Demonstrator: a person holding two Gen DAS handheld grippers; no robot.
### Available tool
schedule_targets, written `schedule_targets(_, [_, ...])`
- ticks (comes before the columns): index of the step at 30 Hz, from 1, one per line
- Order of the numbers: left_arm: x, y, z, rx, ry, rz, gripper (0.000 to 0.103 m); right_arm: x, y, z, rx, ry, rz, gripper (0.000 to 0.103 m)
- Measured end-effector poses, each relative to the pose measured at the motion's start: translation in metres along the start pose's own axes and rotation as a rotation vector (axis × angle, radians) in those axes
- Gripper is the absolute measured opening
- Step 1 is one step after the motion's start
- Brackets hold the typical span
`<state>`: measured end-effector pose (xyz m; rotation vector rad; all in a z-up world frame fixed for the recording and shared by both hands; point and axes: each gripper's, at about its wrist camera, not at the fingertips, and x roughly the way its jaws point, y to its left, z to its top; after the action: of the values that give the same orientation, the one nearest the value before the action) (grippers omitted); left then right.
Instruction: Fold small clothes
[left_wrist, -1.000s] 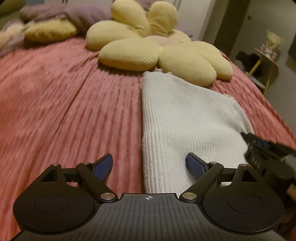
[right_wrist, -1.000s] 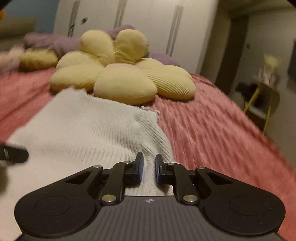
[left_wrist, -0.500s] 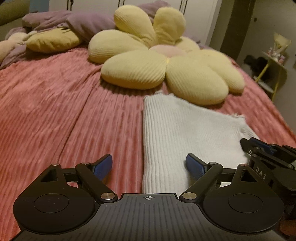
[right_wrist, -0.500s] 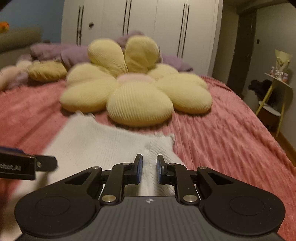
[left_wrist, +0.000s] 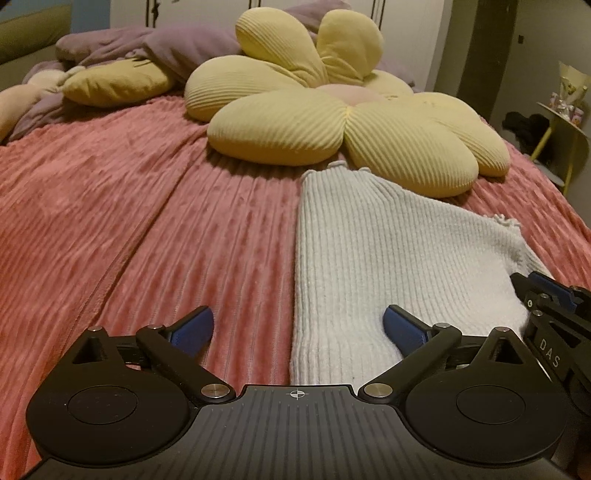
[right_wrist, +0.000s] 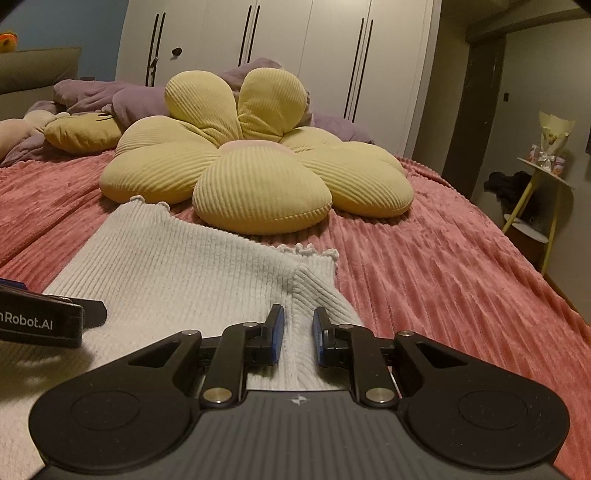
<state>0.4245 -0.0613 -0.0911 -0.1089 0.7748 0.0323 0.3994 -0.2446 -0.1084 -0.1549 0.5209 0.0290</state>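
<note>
My left hand-held gripper (left_wrist: 298, 330), fingers spread wide, straddles the left edge of the white knit (left_wrist: 388, 258). My right hand-held gripper (right_wrist: 298, 334), nearly clenched, pinches a raised fold of it. The knit lies flat on the bed (left_wrist: 147, 221), near a flower pillow (right_wrist: 255, 177).

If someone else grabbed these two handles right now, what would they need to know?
Left tongs: wide open, empty, hanging over the near left edge of the white knit top.
Right tongs: a narrow gap, a ridge of the top between the pads; whether they pinch it I cannot tell.
The top lies flat on the pink bedspread, its far end by the flower cushion.
Done: laid out. Left: the folding.
</note>
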Motion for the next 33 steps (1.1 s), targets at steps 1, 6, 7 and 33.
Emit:
schedule_targets(1, [0.000,-0.001,0.000,0.004,-0.003,0.003,0.103,0.000,0.001,0.000,-0.002,-0.001,-0.001,0.015])
schedule_targets(6, [0.003,-0.001,-0.001,0.014,-0.004,0.007,0.103,0.002,0.000,-0.001,-0.001,-0.004,-0.003,0.015])
schedule_targets(7, [0.003,-0.001,-0.001,0.014,-0.004,0.008,0.103,0.002,0.000,-0.002,-0.001,-0.004,-0.003,0.015])
schedule_targets(33, [-0.042,0.066,-0.025,-0.242,0.263,-0.493,0.102,-0.082,-0.108,-0.060,0.628,0.219,0.435,0.064])
